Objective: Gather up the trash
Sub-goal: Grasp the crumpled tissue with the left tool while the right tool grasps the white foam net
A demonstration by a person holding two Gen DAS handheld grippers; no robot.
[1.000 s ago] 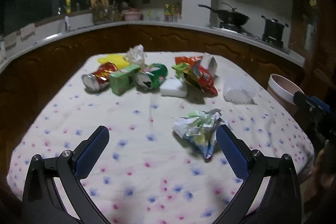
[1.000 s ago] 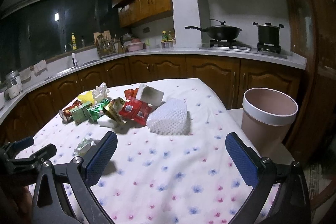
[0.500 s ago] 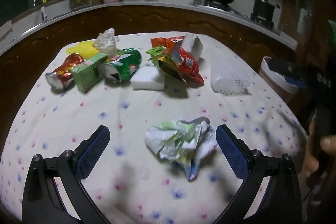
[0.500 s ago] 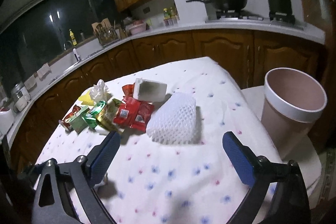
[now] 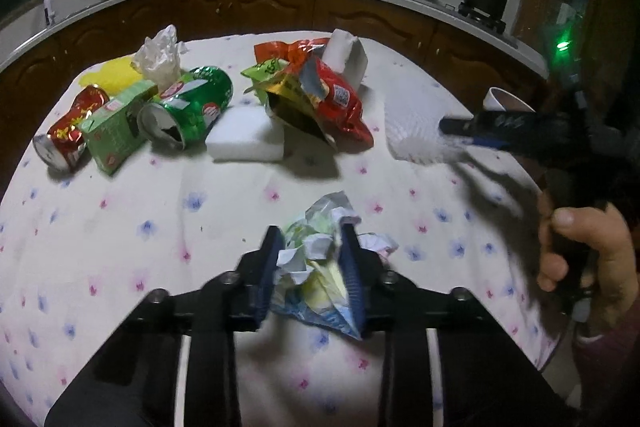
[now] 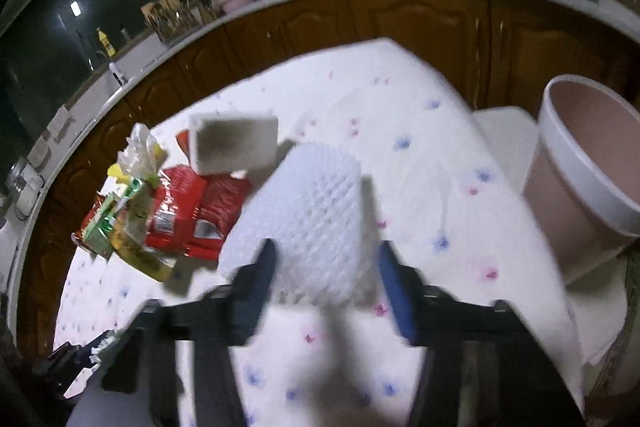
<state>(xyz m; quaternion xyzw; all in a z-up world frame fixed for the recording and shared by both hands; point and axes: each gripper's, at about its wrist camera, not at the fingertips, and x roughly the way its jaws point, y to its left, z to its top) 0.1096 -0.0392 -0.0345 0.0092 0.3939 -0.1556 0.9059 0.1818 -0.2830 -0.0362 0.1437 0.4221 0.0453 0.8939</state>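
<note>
My left gripper [image 5: 311, 239] is low over the flowered tablecloth [image 5: 120, 227], its jaws closing, and both blue pads press on a crumpled paper wrapper [image 5: 316, 259]. My right gripper [image 6: 325, 249] is closing too, with a white foam net [image 6: 308, 203] between its pads; the picture is blurred, but the net looks pinched at its near end. In the left wrist view the net [image 5: 416, 135] lies at the right under the right gripper [image 5: 452, 126], held by a person's hand [image 5: 580, 251]. A pink bin with a white rim [image 6: 568, 163] stands off the table's right edge.
Across the far half of the table lie a red can [image 5: 68, 135], a green carton [image 5: 116, 131], a green can [image 5: 188, 107], a white foam block [image 5: 248, 139], red and gold snack bags [image 5: 340, 99] and a white box [image 5: 346, 57]. Dark cabinets ring the table.
Both grippers moved forward and down toward the table. Their jaws went from wide open to narrow, the left onto the crumpled wrapper, the right around the foam net.
</note>
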